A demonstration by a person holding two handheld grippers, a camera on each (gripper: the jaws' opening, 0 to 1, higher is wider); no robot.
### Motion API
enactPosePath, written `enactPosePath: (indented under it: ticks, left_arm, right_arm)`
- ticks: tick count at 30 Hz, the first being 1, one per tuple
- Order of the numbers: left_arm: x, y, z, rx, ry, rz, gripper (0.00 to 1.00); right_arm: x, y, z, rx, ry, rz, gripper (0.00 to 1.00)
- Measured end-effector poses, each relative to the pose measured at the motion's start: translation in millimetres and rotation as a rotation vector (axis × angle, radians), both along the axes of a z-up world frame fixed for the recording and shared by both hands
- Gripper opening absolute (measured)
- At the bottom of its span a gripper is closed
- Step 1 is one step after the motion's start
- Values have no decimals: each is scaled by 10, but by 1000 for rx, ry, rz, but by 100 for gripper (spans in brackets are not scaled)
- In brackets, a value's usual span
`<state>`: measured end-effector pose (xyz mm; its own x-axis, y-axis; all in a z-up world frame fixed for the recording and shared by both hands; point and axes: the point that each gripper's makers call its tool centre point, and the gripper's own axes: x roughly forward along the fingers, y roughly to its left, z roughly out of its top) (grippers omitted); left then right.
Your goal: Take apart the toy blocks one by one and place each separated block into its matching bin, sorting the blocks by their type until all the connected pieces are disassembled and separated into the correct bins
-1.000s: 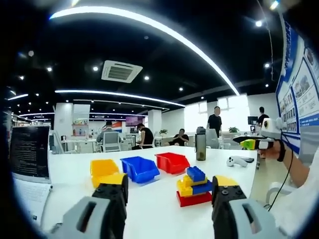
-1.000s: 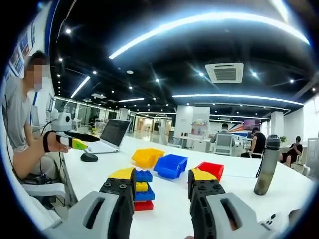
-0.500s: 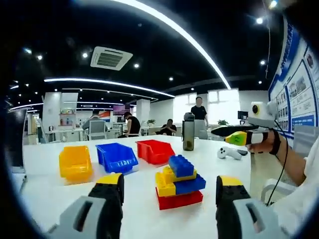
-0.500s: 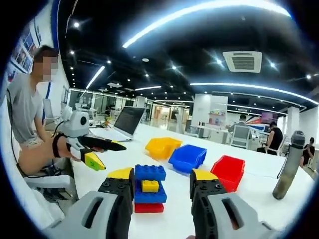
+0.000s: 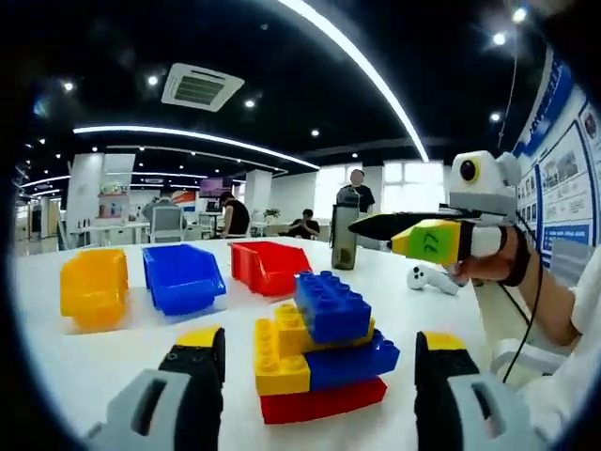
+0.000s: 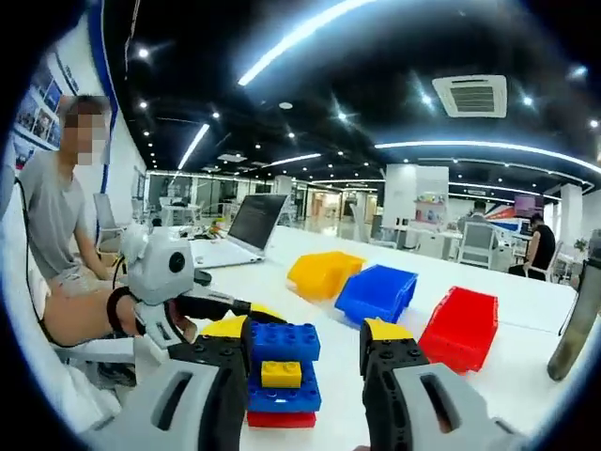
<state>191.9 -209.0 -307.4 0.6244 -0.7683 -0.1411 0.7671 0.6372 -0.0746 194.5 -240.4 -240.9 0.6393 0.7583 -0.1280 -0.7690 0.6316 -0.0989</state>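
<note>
Two grippers were closing in on one block stack (image 5: 319,352), which stood on the white table (image 5: 113,357) in front of the bins, well apart from them; nothing pulled off yet, by the look of it. Left gripper (image 5: 315,362) had its jaws wide apart and empty, straddling the stack in the left gripper view; right gripper (image 6: 305,362) likewise spread and empty, the stack between its jaws in the right gripper view.

My read on doing the step well: one gripper should pin the lower layers, ideally the red base, while the other takes just the top blue brick (image 5: 331,304) across its sides and pulls straight up along the studs; the top brick sat skewed on the stack, so square up before clamping or it may slip.

Count: three bins, one yellow bin (image 5: 92,285), one blue bin (image 5: 181,275), one red bin (image 5: 270,266); stack showed one red layer, two blue bricks and yellow pieces, at least two, exact number not clear; one laptop (image 6: 252,223); one dark bottle (image 5: 344,237).
</note>
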Motion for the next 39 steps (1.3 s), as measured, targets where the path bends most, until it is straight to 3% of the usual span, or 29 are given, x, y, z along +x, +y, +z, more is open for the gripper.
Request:
enactPosePath:
  ticks: [11, 15, 23, 25, 39]
  left_arm:
    - [44, -126, -192, 7, 36, 0, 89]
    - [61, -122, -175, 8, 26, 8, 87]
    - [36, -157, -219, 27, 32, 2, 79]
    - [26, -168, -220, 26, 33, -2, 76]
    - [36, -173, -214, 19, 20, 11, 76]
  right_arm:
    - [28, 273, -283, -52, 58, 34, 57]
    - [35, 316, -344, -54, 73, 40, 58]
    - [61, 388, -415, -47, 103, 46, 55]
    - [59, 393, -427, -49, 107, 43, 51]
    - [49, 376, -437, -61, 102, 17, 48]
